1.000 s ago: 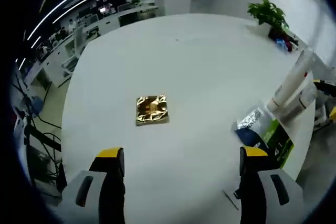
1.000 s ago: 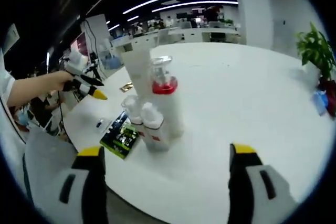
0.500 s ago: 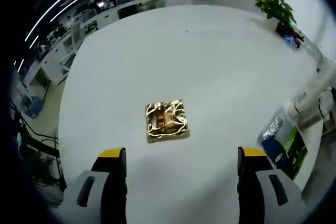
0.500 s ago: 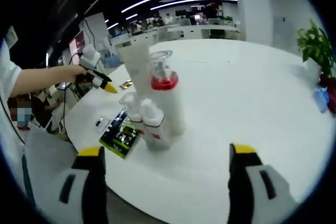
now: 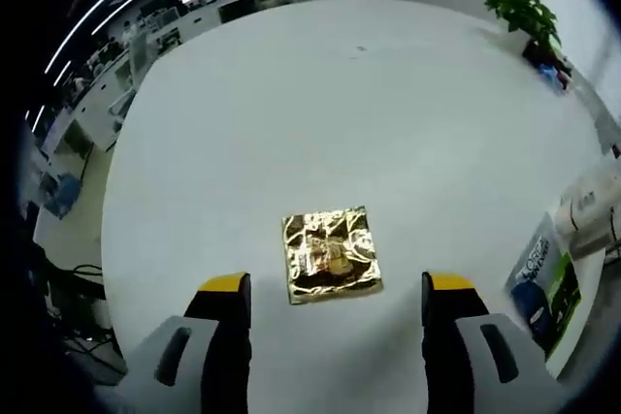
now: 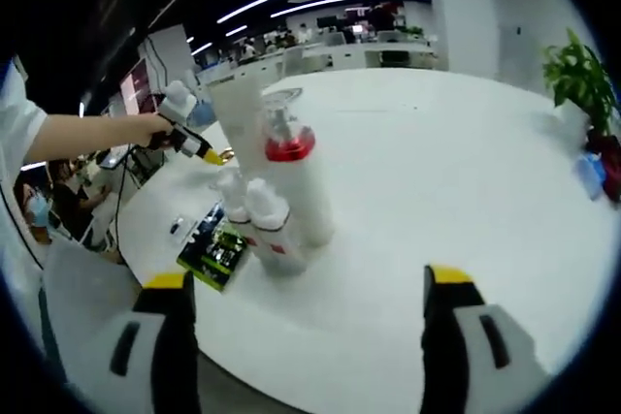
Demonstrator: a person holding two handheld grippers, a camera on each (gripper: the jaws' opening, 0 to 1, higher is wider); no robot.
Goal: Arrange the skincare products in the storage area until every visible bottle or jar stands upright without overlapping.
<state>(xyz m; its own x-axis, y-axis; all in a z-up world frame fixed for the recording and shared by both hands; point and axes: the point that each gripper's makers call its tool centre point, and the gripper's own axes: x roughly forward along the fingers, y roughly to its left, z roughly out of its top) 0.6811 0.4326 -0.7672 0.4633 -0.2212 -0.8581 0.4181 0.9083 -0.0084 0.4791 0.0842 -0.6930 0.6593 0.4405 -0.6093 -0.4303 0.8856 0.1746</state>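
White table (image 5: 291,94), gold sachet (image 5: 330,255) flat, bottles (image 6: 281,201) upright, both claws agape, empty

You won't find a word you can read here. The blue and white packet (image 5: 532,273) right of the gold foil sachet (image 5: 329,254) carries print, but it is too small and blurred to make out. The green and black box (image 6: 213,251) beside the red-collared pump bottle (image 6: 291,181) is equally illegible.
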